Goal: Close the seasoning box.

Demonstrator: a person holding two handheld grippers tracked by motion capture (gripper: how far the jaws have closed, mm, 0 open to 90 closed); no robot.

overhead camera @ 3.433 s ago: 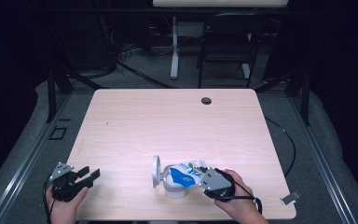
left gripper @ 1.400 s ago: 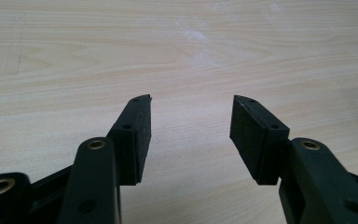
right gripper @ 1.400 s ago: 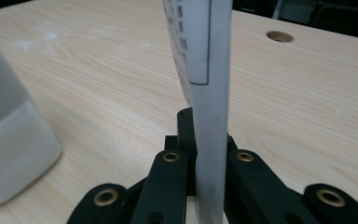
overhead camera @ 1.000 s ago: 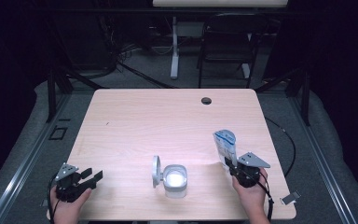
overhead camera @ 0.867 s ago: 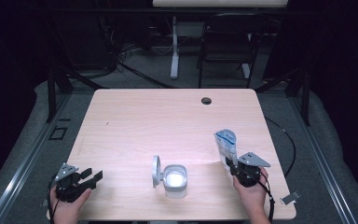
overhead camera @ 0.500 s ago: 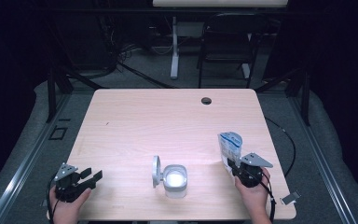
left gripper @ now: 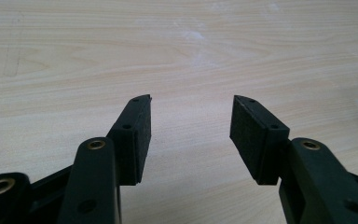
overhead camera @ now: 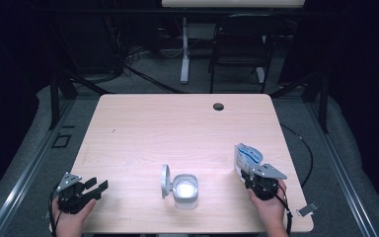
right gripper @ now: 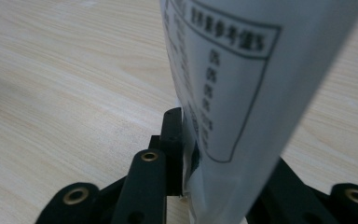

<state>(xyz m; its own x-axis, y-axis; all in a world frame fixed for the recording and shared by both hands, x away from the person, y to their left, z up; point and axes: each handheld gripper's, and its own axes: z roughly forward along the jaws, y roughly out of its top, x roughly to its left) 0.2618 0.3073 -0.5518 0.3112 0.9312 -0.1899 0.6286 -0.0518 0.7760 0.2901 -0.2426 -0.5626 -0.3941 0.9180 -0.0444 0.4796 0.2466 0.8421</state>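
Observation:
A blue and white pouch (overhead camera: 246, 157) stands upright on the table near the front right. My right gripper (overhead camera: 250, 174) is just behind its base, held by a hand. In the right gripper view the pouch (right gripper: 242, 93) rises between the jaws, and the one visible pad (right gripper: 172, 140) sits right beside its edge; the other jaw is hidden behind it. These jaws have just been opening with the pouch still between them. My left gripper (overhead camera: 97, 183) rests at the front left, open (left gripper: 191, 121) over bare wood. A small white container (overhead camera: 185, 188) with its lid (overhead camera: 165, 180) swung open stands front centre.
The pale wooden table (overhead camera: 177, 128) has a round cable hole (overhead camera: 218, 106) near its far edge. A small metal piece (overhead camera: 306, 210) lies at the front right corner. A chair (overhead camera: 237, 49) and cables stand beyond the table.
The pouch, at first held on its side over the container, is now at the right, upright. In the last second it settled slightly lower and to the right. The left gripper kept still.

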